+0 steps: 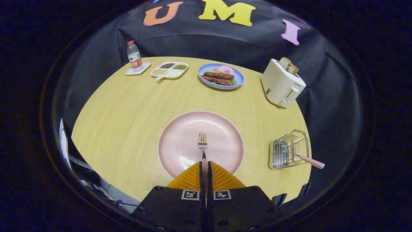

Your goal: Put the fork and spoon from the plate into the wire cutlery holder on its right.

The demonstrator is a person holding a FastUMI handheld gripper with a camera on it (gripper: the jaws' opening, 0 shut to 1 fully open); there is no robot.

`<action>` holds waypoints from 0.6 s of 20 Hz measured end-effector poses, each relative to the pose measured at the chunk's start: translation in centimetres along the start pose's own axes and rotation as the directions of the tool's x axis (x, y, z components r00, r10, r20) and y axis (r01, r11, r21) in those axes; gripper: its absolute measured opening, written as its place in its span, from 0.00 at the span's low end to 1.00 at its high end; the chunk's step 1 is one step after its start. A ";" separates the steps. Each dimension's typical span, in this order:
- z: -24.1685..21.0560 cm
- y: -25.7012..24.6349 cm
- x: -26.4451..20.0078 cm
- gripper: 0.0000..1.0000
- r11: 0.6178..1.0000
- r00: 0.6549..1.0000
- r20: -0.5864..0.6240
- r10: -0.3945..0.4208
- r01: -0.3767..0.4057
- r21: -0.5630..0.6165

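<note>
A round wooden counter (128, 112) is seen carrying everything, with the pink plate (180, 141) set near its front edge. To the plate's right, well apart from it, the wire cutlery holder (285, 151) is lying on the counter, and a checked-handled utensil (310, 161), judged to be the spoon, is already lodged in it with its handle sticking out to the right. Further back a toaster (281, 85), a blue plate of food (221, 77), a divided tray (169, 69) and a water bottle (134, 56) are ranged along the far side.

The fork (202, 143) is found on the pink plate, tines pointing away, its checked handle running back between the jaws.

The risk from here is judged to lie in the grip: the handle is thin and held near its end, so the fork could be swung or slipped sideways when lifted, and the tines could be caught on the holder's wires if the approach is made at a poor angle. The light holder could also be pushed along the counter.

The gripper (205, 167) is seen clenched almost fully, its jaws pressed on either side of the fork handle.
</note>
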State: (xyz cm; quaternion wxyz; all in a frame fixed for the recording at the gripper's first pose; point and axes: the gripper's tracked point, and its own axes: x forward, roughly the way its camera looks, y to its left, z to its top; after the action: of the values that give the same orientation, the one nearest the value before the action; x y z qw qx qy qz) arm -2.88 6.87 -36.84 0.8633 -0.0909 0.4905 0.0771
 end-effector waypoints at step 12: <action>2.8 -7.5 -5.5 0.01 0.995 0.992 0.081 0.095 -0.095 -0.010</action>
State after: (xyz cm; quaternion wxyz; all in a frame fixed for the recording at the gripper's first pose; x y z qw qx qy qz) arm -1.66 -0.01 -30.09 0.8776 -0.0667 0.4585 0.1231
